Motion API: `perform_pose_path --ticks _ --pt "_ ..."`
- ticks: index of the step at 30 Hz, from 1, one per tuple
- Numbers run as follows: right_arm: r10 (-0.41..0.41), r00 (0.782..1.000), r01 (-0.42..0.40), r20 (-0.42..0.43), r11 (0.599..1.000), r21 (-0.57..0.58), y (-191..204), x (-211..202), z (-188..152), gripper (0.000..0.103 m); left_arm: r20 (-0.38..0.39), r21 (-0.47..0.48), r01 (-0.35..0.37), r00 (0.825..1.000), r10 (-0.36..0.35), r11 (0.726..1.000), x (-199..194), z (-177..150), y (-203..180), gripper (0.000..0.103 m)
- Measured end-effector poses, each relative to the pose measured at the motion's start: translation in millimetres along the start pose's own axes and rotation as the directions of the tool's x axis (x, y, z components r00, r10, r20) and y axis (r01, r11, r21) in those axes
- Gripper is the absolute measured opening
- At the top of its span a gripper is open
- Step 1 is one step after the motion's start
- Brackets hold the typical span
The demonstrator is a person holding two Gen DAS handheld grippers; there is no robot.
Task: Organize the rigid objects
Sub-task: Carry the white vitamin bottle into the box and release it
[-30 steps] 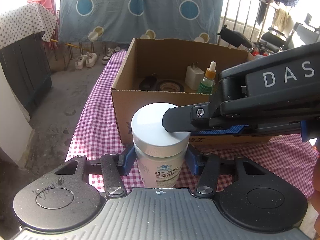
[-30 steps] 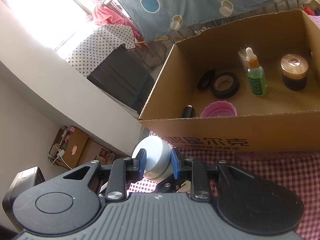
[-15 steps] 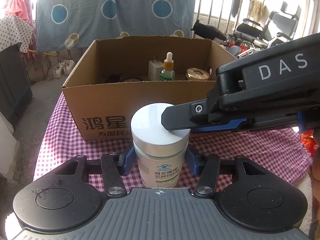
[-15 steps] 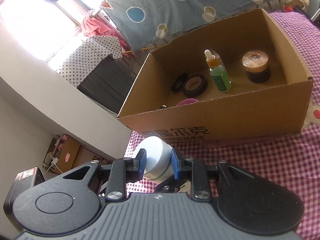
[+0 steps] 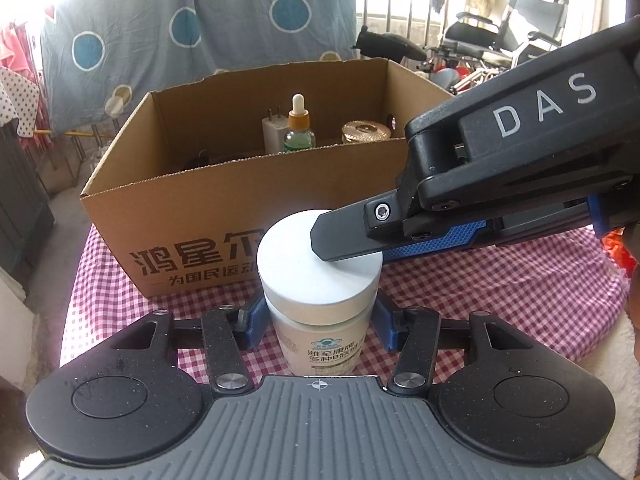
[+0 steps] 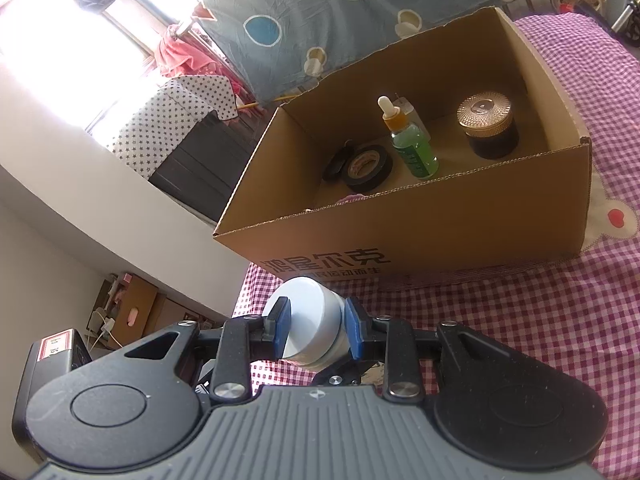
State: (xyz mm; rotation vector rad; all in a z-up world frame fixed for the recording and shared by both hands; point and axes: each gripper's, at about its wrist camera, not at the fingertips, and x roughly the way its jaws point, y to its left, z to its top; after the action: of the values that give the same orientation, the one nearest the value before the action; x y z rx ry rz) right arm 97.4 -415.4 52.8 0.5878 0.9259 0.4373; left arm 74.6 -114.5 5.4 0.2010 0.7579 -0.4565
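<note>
Cardboard box [image 6: 460, 236] on the checked worktop [image 5: 500, 280] already holds tape roll [image 6: 366, 166], dropper bottle [image 6: 412, 148], gold-lidded jar [image 6: 490, 126]. White jar [image 5: 318, 280] remains outside: left gripper [image 5: 316, 322] jaws clenched on its body, right gripper [image 6: 316, 330] jaws just easing wider, pads at its lid.

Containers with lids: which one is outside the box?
The white-lidded jar, in front of the cardboard box; dropper bottle and gold-lidded jar stand inside it.

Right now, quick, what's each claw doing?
Left claw: closed on the body of the white jar.
Right claw: around the jar's white lid, jaws just opening a little, pads seemingly touching it.
</note>
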Motion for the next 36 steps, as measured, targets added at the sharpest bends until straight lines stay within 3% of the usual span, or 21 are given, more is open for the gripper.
perform_pose_path --ticks 5,10,17,24,29,36 --pt "0.005 1.000 -0.005 0.003 1.000 -0.009 4.7 -4.4 -1.3 0.032 -0.012 0.002 -0.006 1.000 0.006 1.000 -9.0 2.9 -3.8 0.053" --pt "0.050 0.998 -0.048 0.046 0.998 -0.038 18.3 -23.0 0.6 0.033 0.025 0.004 -0.028 0.999 0.028 1.000 -33.4 14.0 -6.2 0.053" --pt "0.128 0.977 -0.105 0.170 0.985 -0.137 56.3 -67.7 15.9 0.033 0.161 0.025 -0.059 0.986 0.054 0.998 -84.9 46.1 -7.2 0.053" --pt "0.134 0.955 -0.076 0.263 0.972 -0.222 80.5 -90.4 57.2 0.033 0.230 0.047 -0.002 0.973 -0.009 0.999 -89.7 93.2 4.0 0.053" --pt "0.096 0.961 -0.044 0.260 0.979 -0.198 62.8 -76.5 92.8 0.033 0.172 0.039 0.065 0.983 -0.070 0.997 -52.3 119.1 13.2 0.053" --pt "0.014 0.985 0.001 0.170 0.996 -0.086 1.5 -28.0 124.0 0.033 -0.017 0.013 0.127 0.992 -0.127 0.992 26.7 128.1 14.5 0.053"
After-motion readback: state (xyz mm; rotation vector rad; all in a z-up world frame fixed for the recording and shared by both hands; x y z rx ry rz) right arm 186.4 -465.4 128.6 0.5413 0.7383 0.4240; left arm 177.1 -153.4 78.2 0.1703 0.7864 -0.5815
